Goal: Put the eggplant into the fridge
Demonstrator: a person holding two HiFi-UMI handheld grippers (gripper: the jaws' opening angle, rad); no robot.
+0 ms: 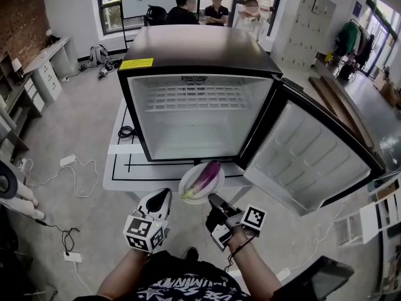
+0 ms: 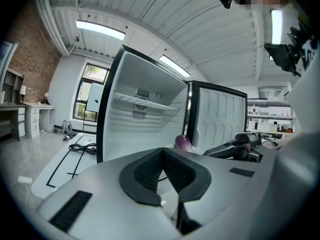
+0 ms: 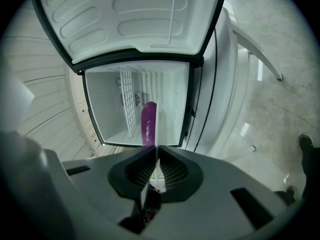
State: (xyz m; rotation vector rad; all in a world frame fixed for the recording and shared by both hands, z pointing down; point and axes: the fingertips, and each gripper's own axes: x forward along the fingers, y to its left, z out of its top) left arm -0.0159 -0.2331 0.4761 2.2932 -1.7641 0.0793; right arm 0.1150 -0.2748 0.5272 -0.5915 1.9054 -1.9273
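A purple eggplant [image 1: 203, 179] lies on a white plate [image 1: 190, 176] held in the air just before the open fridge [image 1: 200, 118]. My right gripper [image 1: 213, 200] is shut on the plate's near rim. In the right gripper view the plate [image 3: 157, 129] stands edge-on between the jaws of the right gripper [image 3: 156, 156], with the eggplant [image 3: 148, 123] beyond it. My left gripper [image 1: 165, 194] is shut and holds nothing, just left of the plate. In the left gripper view, the eggplant's tip [image 2: 182, 142] shows past the left gripper [image 2: 162, 156].
The fridge door [image 1: 313, 158] swings out to the right. A wire shelf [image 1: 200, 96] sits high inside. The fridge stands on a low white table [image 1: 122, 168]. Cables [image 1: 75, 168] lie on the floor at left. People [image 1: 216, 8] sit at the back.
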